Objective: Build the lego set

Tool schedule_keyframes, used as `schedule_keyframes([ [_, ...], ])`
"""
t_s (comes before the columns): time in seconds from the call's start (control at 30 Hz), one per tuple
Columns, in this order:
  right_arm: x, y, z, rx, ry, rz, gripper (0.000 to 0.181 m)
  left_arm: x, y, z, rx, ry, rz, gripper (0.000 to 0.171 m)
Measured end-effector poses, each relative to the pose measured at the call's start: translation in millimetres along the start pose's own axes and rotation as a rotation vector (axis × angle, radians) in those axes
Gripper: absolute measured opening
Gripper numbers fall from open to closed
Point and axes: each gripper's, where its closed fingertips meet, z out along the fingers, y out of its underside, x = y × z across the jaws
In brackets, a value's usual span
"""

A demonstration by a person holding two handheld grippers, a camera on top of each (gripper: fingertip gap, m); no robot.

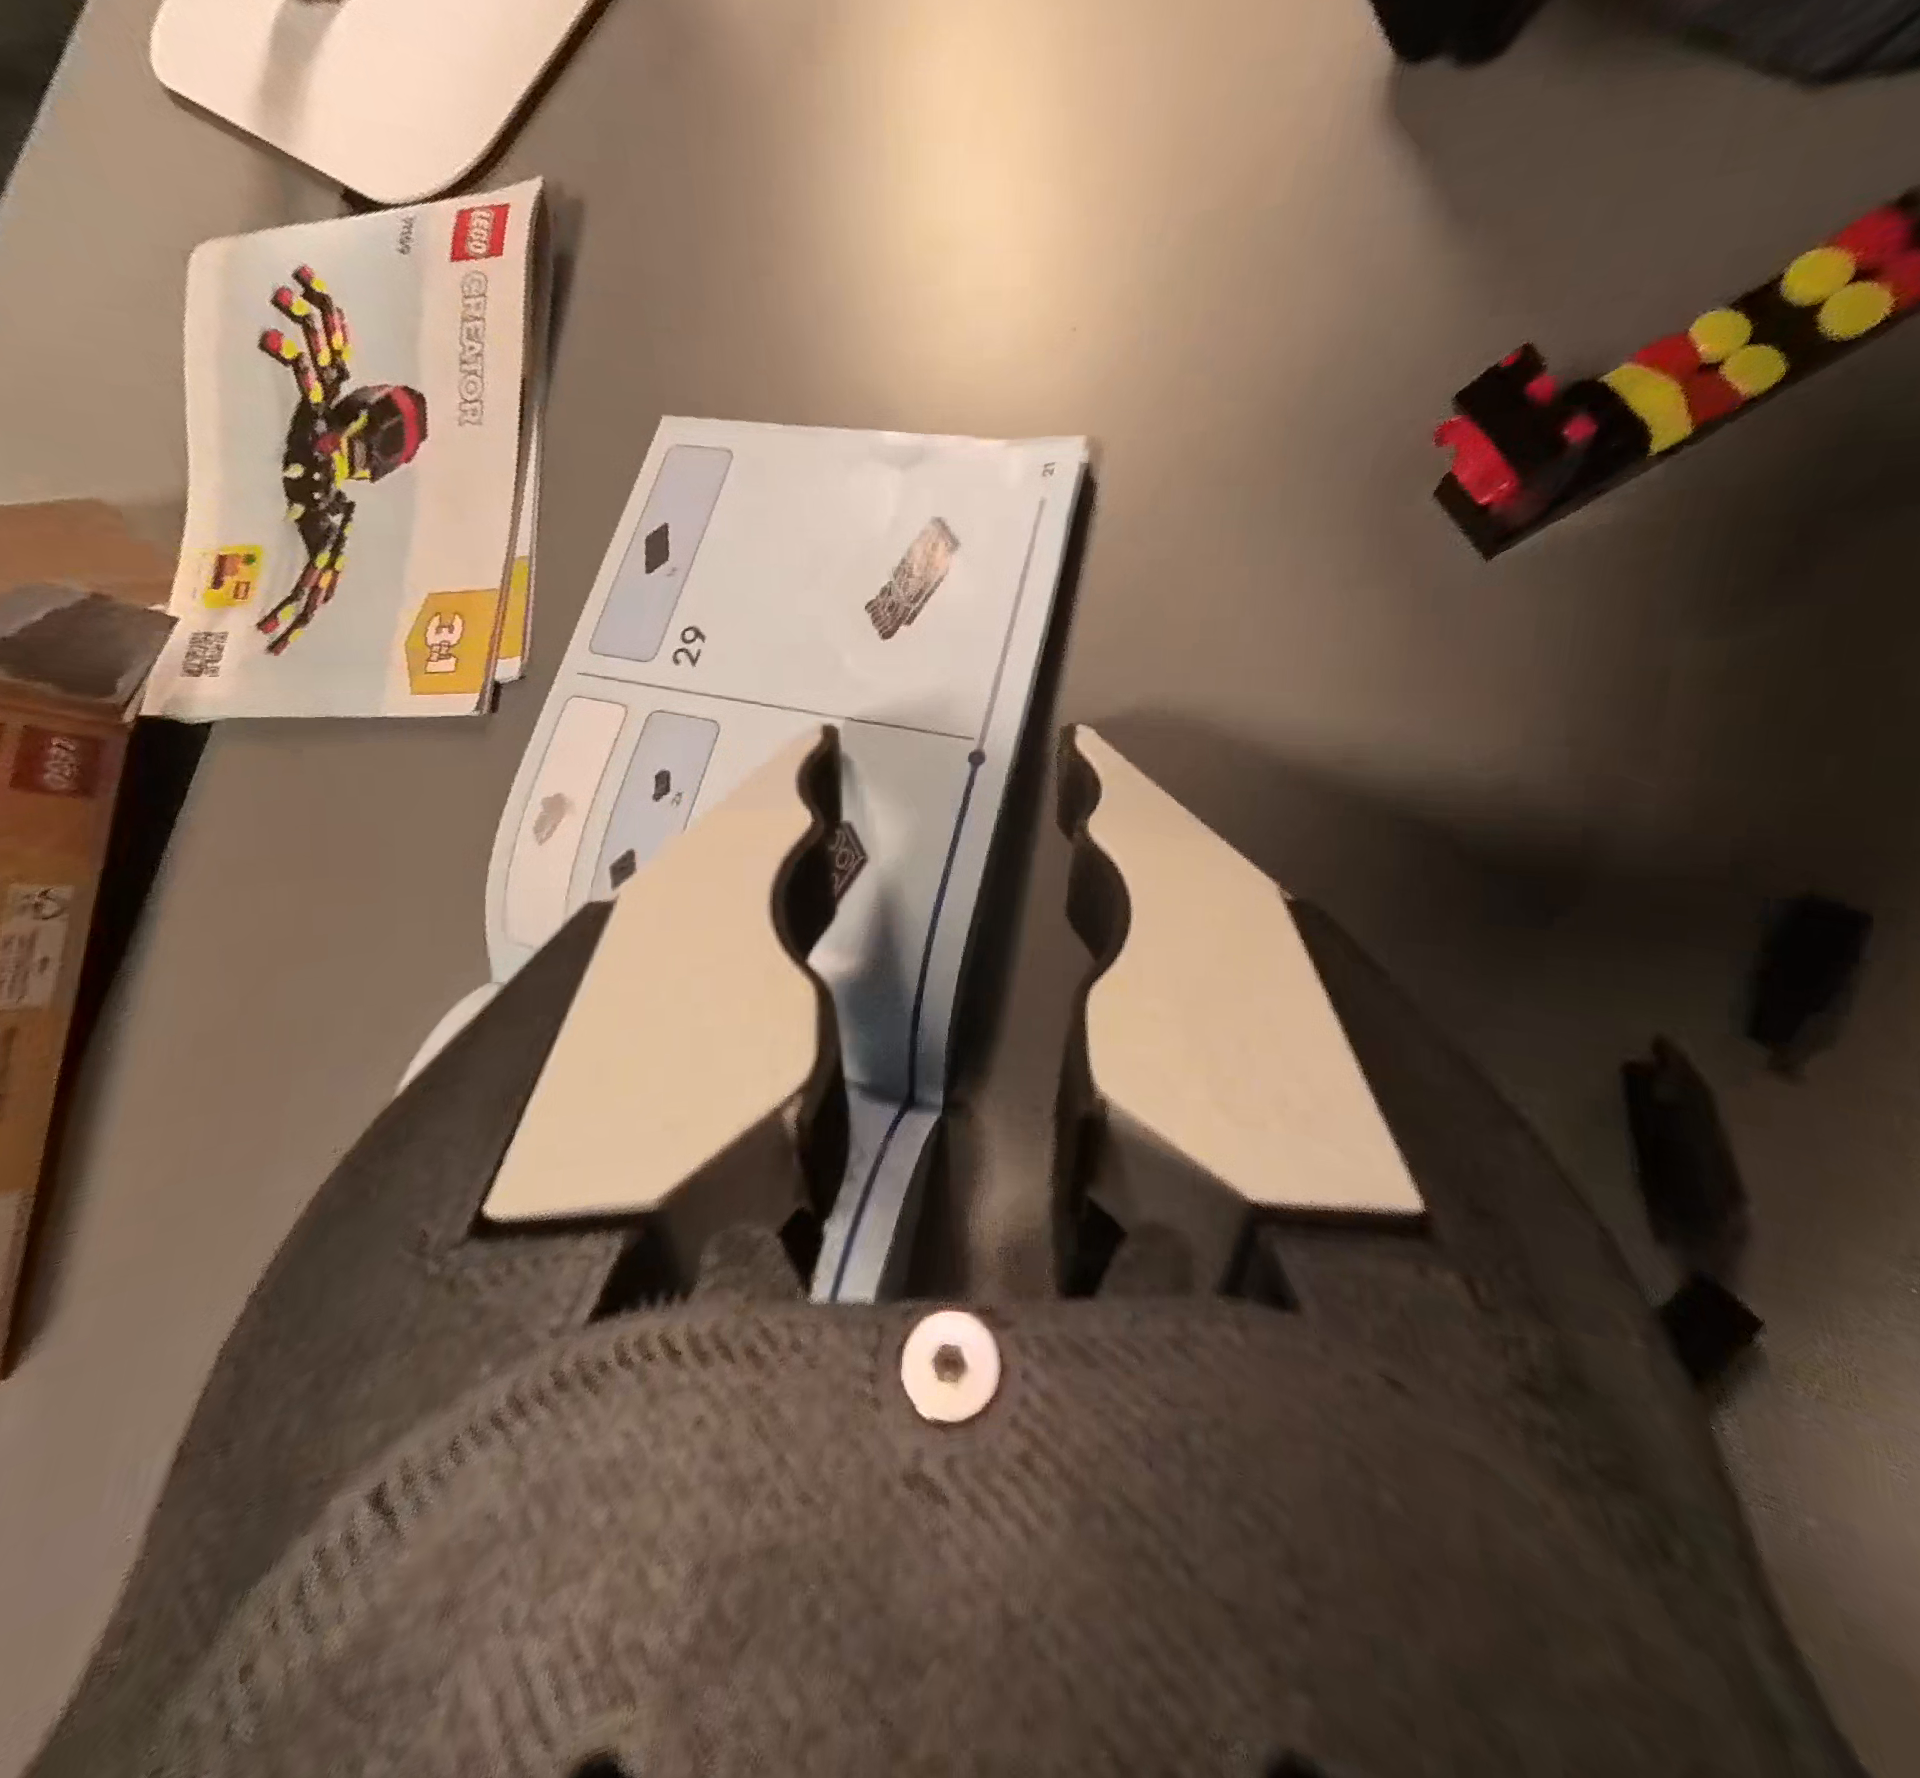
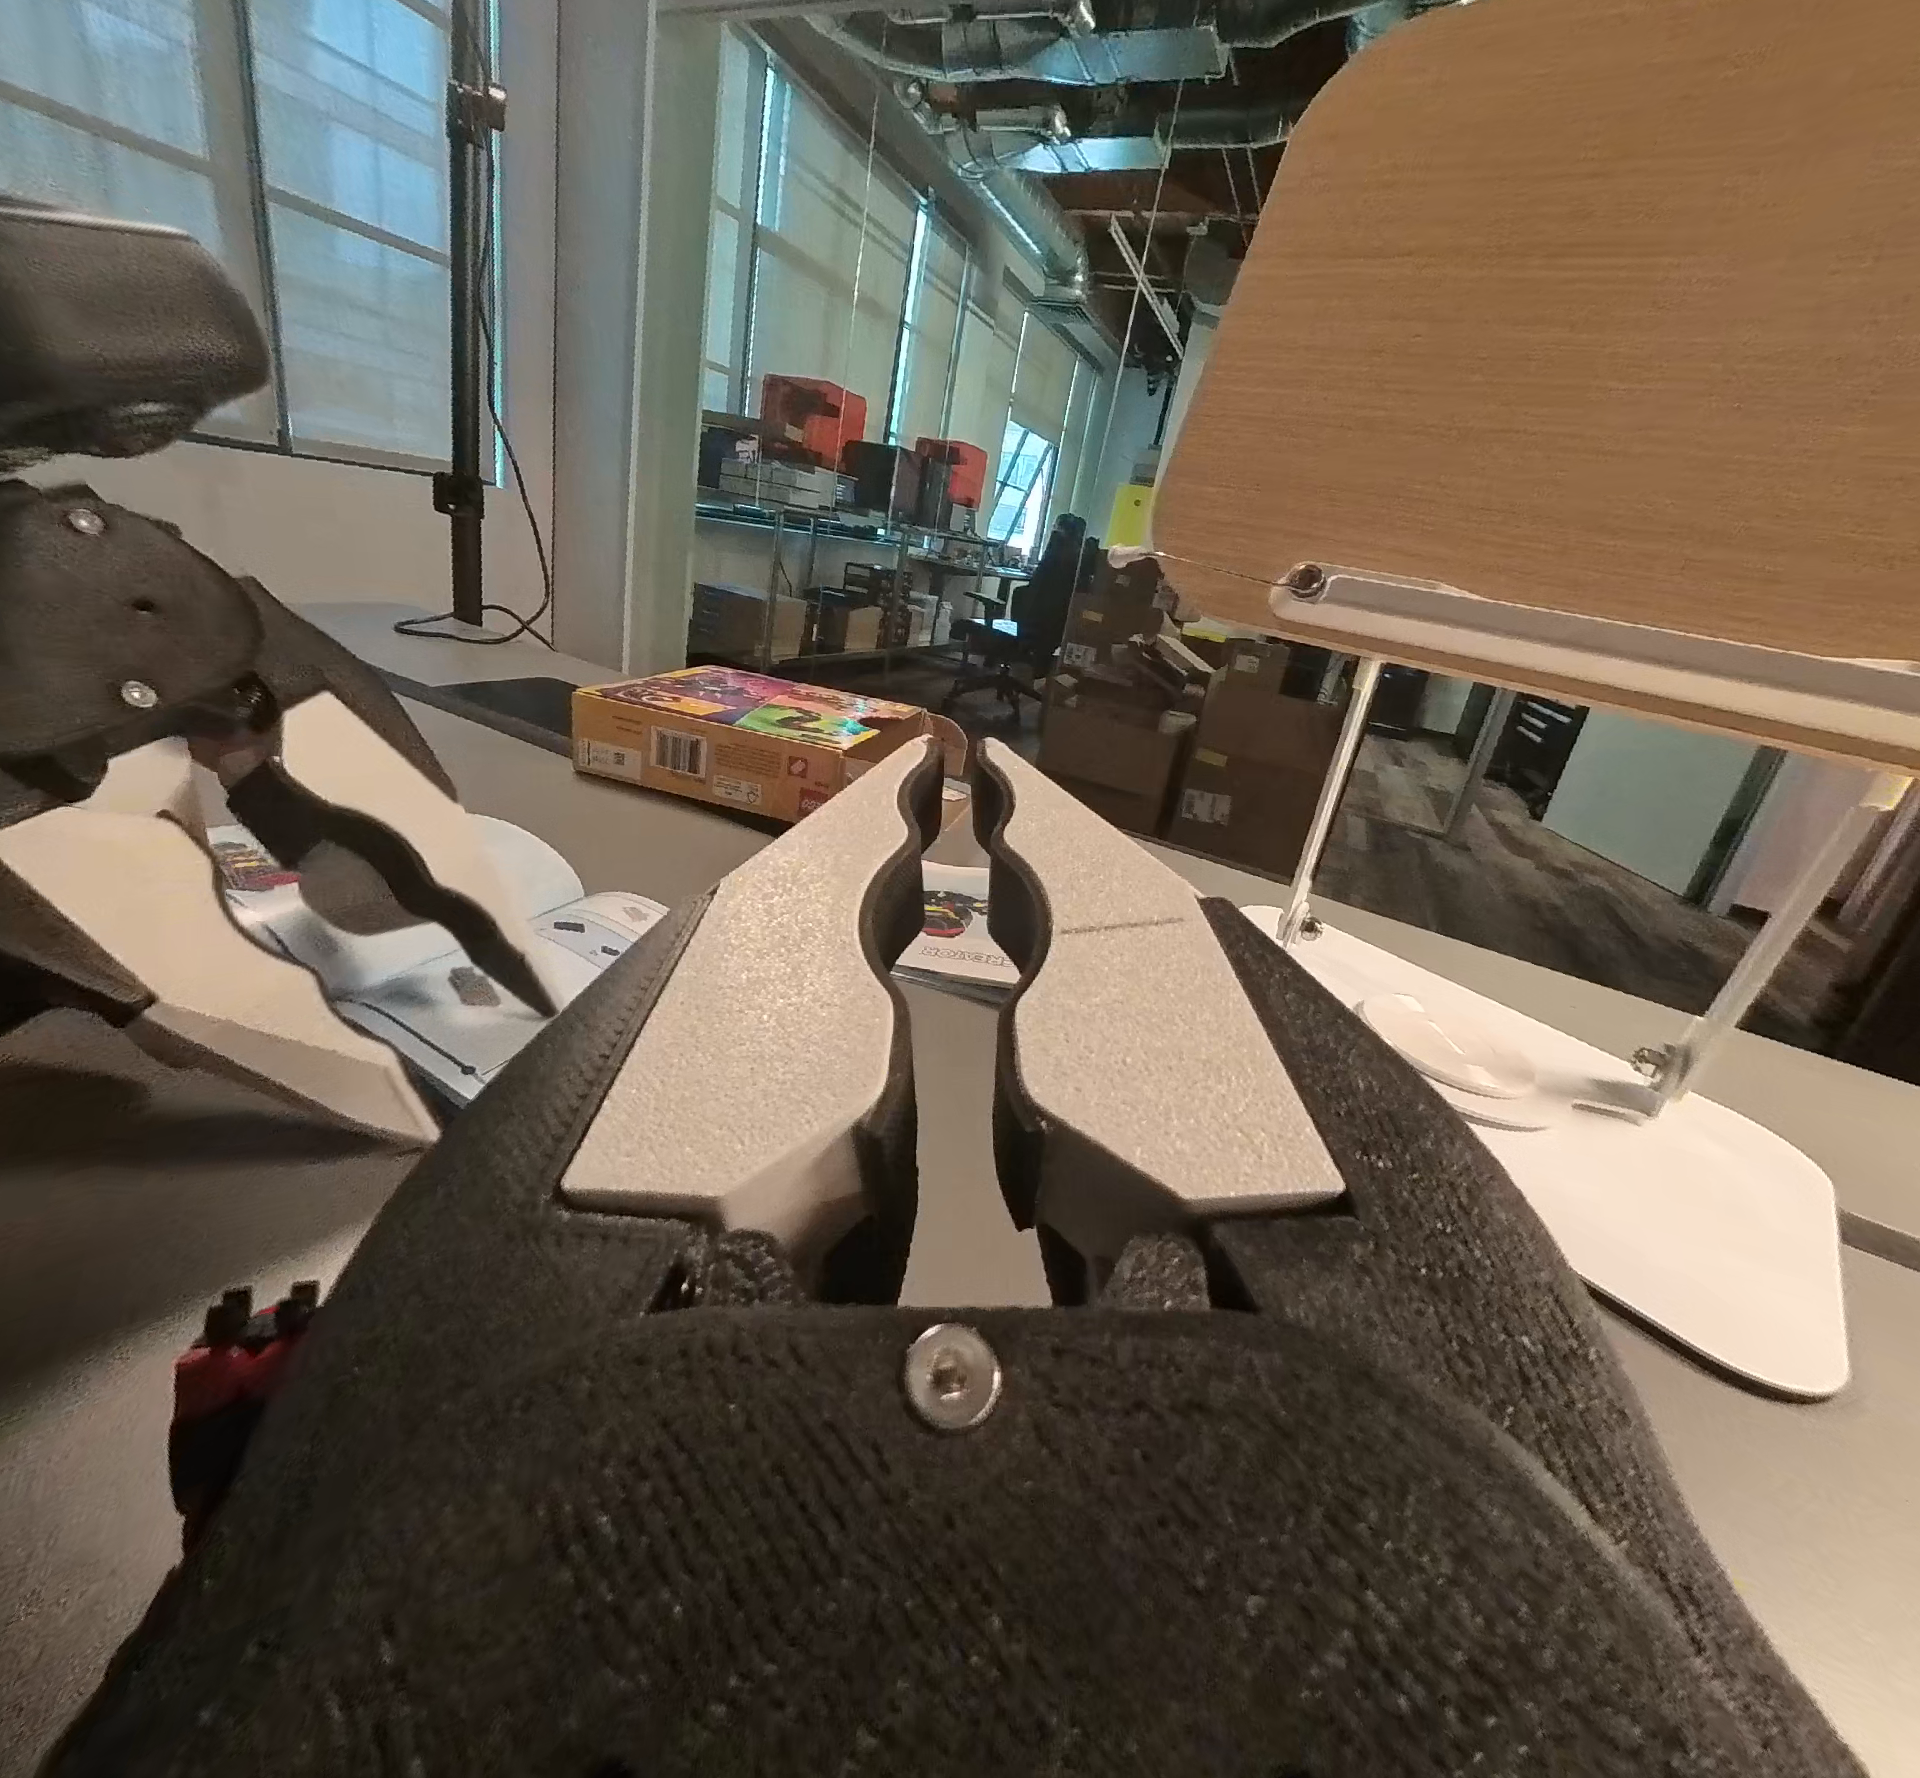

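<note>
The lego build (image 1: 1704,378) is a long, narrow black strip studded with round yellow tiles and red pieces, ending in a blocky black-and-red cluster; it lies on the smooth grey desk (image 1: 1039,170) toward its right edge, well apart from the left tool (image 1: 945,762) and off to that tool's right. A few small loose black pieces (image 1: 1808,970) lie nearer, just right of the tool's body. In the right wrist view only a red-and-black bit of a build (image 2: 234,1354) peeps out at the lower left beside the right tool (image 2: 961,757). The left tool, with pale flat finger faces, wavy dark inner edges and a coarse, ribbed dark body, stands released with a wide gap and hangs over the open instruction booklet (image 1: 831,606), whose glossy pale-blue page curves up at the fold. The right tool has the same build, its fingers (image 2: 1101,959) nearly together with a thin slit between the tips and nothing in it. A second, closed booklet (image 1: 353,481) with a spider picture lies left of the open one; a cardboard box (image 1: 52,897) sits at the desk's left edge. A stand with a white base (image 1: 343,66) and a wood-grain panel (image 2: 1558,326) stands at the far side.
</note>
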Motion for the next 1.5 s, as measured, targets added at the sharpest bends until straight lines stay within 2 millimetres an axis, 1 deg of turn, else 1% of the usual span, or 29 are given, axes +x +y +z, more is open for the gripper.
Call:
schedule_keyframes([
  [0.13, -3.7, -0.2, -0.2, -0.002, -0.009, -0.013, 0.003, 1.6, 2.4, 0.6, 0.017, 0.033, -0.046, 0.025],
  [0.27, -7.6, -0.3, -0.4, -0.004, -0.019, -0.031, 0.003, 6.9, 2.8, 1.6, 0.039, 0.117, -0.155, 0.010],
  [0.43, -8.0, -0.5, -0.8, -0.004, -0.020, -0.030, 0.003, 8.5, 1.8, 1.5, 0.077, 0.161, -0.214, 0.000],
  [0.57, -7.9, -0.5, -0.8, -0.004, -0.021, -0.030, 0.003, 8.6, 1.5, 1.3, 0.097, 0.181, -0.246, 0.000],
  [0.67, -8.2, -0.6, -0.8, -0.003, -0.023, -0.031, 0.003, 9.1, 1.4, 1.1, 0.098, 0.172, -0.230, 0.000],
  [0.77, -7.5, -0.8, -1.0, -0.002, -0.022, -0.027, 0.003, 7.6, -0.3, -0.4, 0.113, 0.129, -0.205, 0.000],
  [0.83, -6.6, -1.0, -1.1, 0.000, -0.020, -0.021, 0.003, 3.9, -3.4, -5.5, 0.149, 0.084, -0.232, 0.000],
  [0.93, -6.2, -1.2, -1.4, 0.001, -0.020, -0.018, 0.003, -13.1, -9.8, -23.5, 0.269, -0.056, -0.333, 0.000],
  [1.03, -6.4, -1.2, -1.3, 0.001, -0.021, -0.020, 0.003, -34.9, -11.8, -52.0, 0.433, -0.231, -0.485, 0.000],
  [1.1, -6.5, -1.2, -1.3, 0.001, -0.021, -0.021, 0.003, -45.3, -5.3, -71.9, 0.512, -0.352, -0.585, 0.000],
  [1.2, -6.8, -1.2, -1.3, 0.000, -0.022, -0.023, 0.003, -57.7, 15.5, -100.0, 0.577, -0.543, -0.744, 0.000],
  [1.27, -7.4, -1.2, -1.3, 0.000, -0.023, -0.027, 0.003, -59.1, 27.2, -112.6, 0.614, -0.608, -0.846, 0.000],
  [1.37, -8.1, -1.3, -1.3, -0.001, -0.025, -0.032, 0.003, -56.5, 40.2, -125.7, 0.667, -0.665, -0.968, 0.000],
  [1.4, -8.1, -1.3, -1.3, -0.001, -0.025, -0.033, 0.003, -54.6, 42.7, -129.6, 0.686, -0.680, -0.991, 0.000],
  [1.43, -8.1, -1.3, -1.4, -0.001, -0.025, -0.033, 0.003, -51.9, 43.7, -133.4, 0.704, -0.690, -0.998, 0.005],
  [1.5, -7.6, -1.4, -1.6, -0.001, -0.023, -0.031, 0.003, -46.4, 43.2, -141.8, 0.731, -0.723, -0.974, 0.010],
])
